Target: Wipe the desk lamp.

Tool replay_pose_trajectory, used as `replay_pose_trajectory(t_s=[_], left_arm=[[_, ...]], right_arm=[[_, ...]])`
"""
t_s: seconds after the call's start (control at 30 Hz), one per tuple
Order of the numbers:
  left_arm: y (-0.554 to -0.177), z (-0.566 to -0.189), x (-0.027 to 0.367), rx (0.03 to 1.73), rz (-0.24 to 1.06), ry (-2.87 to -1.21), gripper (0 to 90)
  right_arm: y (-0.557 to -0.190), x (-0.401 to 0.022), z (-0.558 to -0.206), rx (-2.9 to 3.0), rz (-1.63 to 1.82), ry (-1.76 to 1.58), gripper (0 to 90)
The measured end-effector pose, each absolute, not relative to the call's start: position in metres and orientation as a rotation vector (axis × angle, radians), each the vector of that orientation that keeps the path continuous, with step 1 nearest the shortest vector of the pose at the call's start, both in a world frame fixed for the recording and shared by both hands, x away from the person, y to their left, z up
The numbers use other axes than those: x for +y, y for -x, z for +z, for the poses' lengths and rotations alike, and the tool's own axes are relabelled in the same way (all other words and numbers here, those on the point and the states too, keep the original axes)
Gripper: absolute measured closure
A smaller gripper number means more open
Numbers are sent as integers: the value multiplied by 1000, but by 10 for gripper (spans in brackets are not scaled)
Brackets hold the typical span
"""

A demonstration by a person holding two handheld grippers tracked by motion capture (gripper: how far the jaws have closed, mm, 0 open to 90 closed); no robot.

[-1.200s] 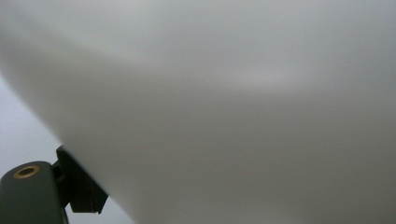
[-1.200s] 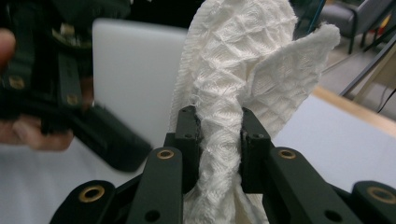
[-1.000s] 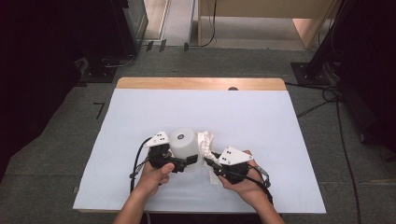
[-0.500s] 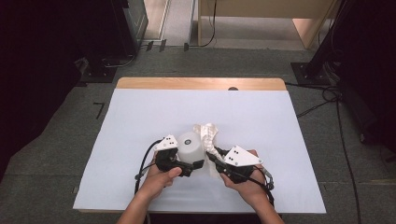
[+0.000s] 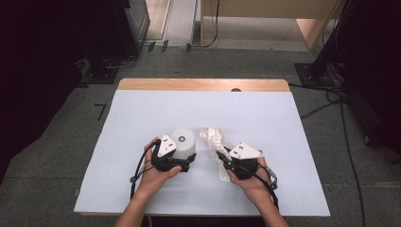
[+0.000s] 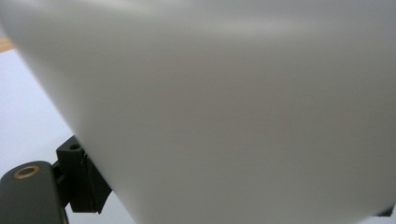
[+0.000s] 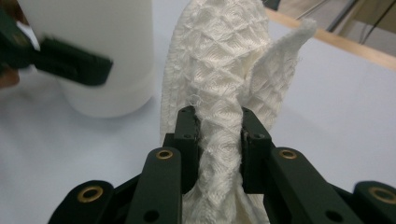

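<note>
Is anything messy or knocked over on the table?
Nothing is spilled or knocked over. The white cup stands upright in the left gripper. The only untidy thing is the white cloth, bunched and crumpled where the right gripper pinches it.

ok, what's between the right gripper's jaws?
A bunched white waffle-weave cloth, pinched by the right gripper; its free end rises beyond the pads. The cloth covers the pad faces.

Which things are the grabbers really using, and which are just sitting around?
In use:
- white cup, clamped by the left gripper
- white cloth, pinched by the right gripper

Just around:
- table
- floor cables
</note>
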State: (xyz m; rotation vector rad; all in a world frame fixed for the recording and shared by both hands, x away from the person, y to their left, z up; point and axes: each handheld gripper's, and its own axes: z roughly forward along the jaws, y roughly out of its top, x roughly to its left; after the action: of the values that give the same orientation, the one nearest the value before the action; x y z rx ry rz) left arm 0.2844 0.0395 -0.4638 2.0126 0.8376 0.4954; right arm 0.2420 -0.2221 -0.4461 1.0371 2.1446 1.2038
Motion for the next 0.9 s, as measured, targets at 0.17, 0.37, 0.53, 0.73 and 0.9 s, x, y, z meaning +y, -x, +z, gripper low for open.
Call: replay_pose_trajectory(t_s=[0.17, 0.37, 0.53, 0.73, 0.9], left_arm=[[-287, -476, 37, 859, 498, -2030, 79], [-285, -472, 40, 912, 531, -1989, 19], [-273, -469, 35, 1007, 554, -1915, 13], [-265, -474, 15, 1211, 660, -1856, 9], [-266, -478, 10, 1267, 699, -1835, 41]], right_arm=[[-241, -233, -441, 2022, 1217, -1097, 733], [-242, -238, -440, 2005, 1214, -1117, 733], [-242, -239, -440, 2006, 1219, -1117, 733], [-242, -236, -440, 2010, 1219, -1112, 733], [-242, -235, -442, 2014, 1217, -1108, 733]])
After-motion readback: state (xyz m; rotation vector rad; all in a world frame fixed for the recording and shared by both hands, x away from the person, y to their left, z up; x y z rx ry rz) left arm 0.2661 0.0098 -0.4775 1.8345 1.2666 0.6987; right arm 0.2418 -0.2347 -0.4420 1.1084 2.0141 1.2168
